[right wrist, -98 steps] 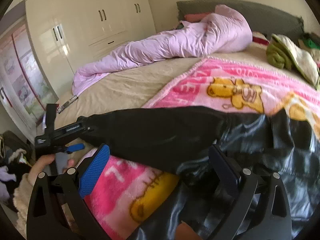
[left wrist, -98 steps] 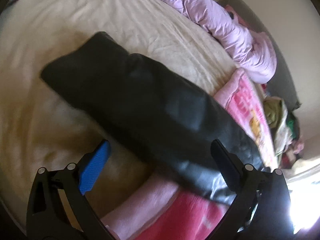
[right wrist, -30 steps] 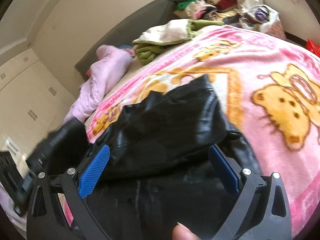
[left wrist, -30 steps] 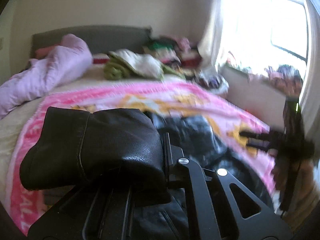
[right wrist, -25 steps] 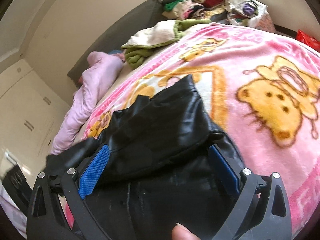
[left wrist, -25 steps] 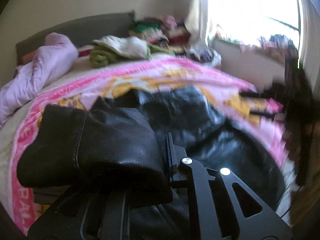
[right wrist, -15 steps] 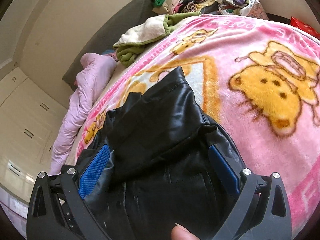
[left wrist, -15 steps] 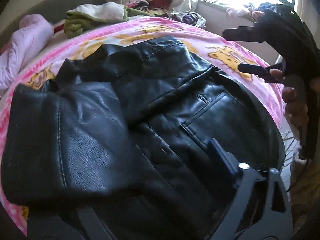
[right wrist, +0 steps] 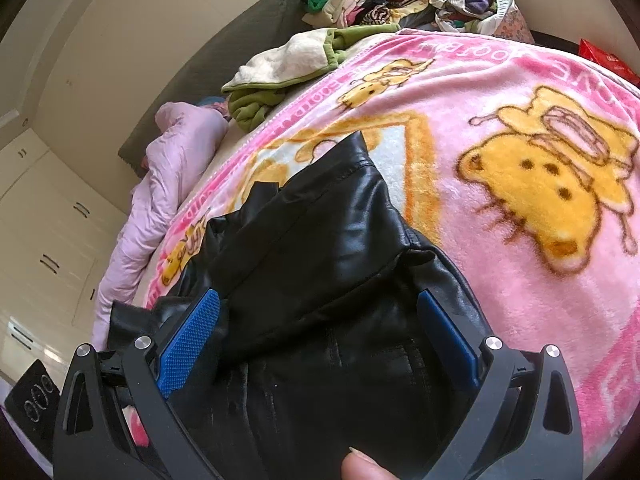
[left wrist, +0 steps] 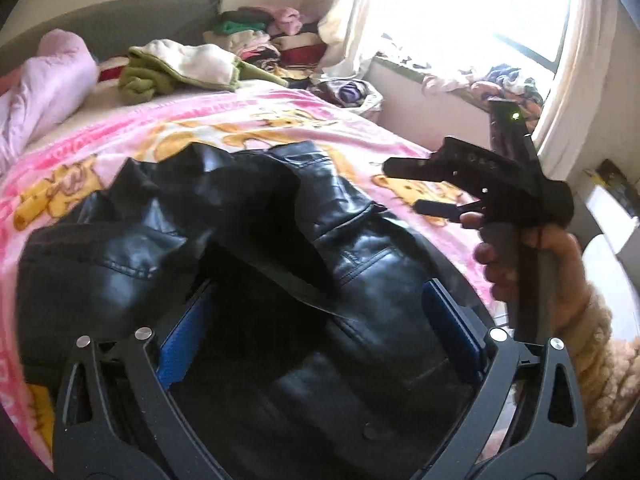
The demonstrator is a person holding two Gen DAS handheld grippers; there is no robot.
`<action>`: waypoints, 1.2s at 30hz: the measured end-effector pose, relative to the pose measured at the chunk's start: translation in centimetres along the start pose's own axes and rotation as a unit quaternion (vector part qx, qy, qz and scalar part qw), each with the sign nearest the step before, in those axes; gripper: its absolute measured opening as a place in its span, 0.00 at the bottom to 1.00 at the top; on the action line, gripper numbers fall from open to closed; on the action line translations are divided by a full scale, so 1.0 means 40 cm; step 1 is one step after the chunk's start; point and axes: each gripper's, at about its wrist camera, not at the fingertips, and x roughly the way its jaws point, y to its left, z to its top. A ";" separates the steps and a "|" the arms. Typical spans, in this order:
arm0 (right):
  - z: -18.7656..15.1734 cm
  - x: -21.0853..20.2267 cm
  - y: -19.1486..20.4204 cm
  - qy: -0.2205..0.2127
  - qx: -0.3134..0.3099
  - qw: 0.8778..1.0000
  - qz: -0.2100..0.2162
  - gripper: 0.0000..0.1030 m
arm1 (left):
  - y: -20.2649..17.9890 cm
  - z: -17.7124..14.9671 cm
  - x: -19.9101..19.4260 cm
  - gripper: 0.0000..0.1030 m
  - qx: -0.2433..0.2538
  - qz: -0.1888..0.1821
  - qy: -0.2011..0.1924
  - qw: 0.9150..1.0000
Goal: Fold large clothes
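A black leather jacket [left wrist: 248, 248] lies on the pink cartoon blanket [left wrist: 280, 120], with one sleeve [left wrist: 100, 264] folded over its front. My left gripper [left wrist: 320, 320] is open and empty just above the jacket's lower part. My right gripper [right wrist: 320, 332] is open and empty over the jacket [right wrist: 320, 240] near its collar. In the left wrist view the right gripper [left wrist: 404, 188] is held in a hand above the jacket's right edge.
A green and white garment [left wrist: 176, 68] lies at the bed's head, with a lilac duvet [left wrist: 44, 80] to its left. Piled clothes [left wrist: 264, 36] sit by the window. White wardrobes [right wrist: 48, 216] stand beyond the bed.
My left gripper carried the sleeve across onto the jacket's front, then opened and let it go. It has drawn back a little. My right gripper stayed open over the jacket.
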 end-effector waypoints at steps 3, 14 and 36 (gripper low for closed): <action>0.001 -0.007 0.011 -0.002 -0.008 1.000 0.001 0.96 | 0.025 0.007 -0.016 0.91 -0.018 0.016 -0.007 1.000; -0.089 0.119 0.068 0.124 -0.032 0.991 0.038 0.95 | 0.335 -0.011 -0.140 0.91 -0.224 0.175 -0.044 0.958; 0.046 0.028 0.290 -0.059 -0.285 0.957 0.020 0.31 | 0.517 -0.030 -0.128 0.91 -0.309 0.190 -0.075 0.929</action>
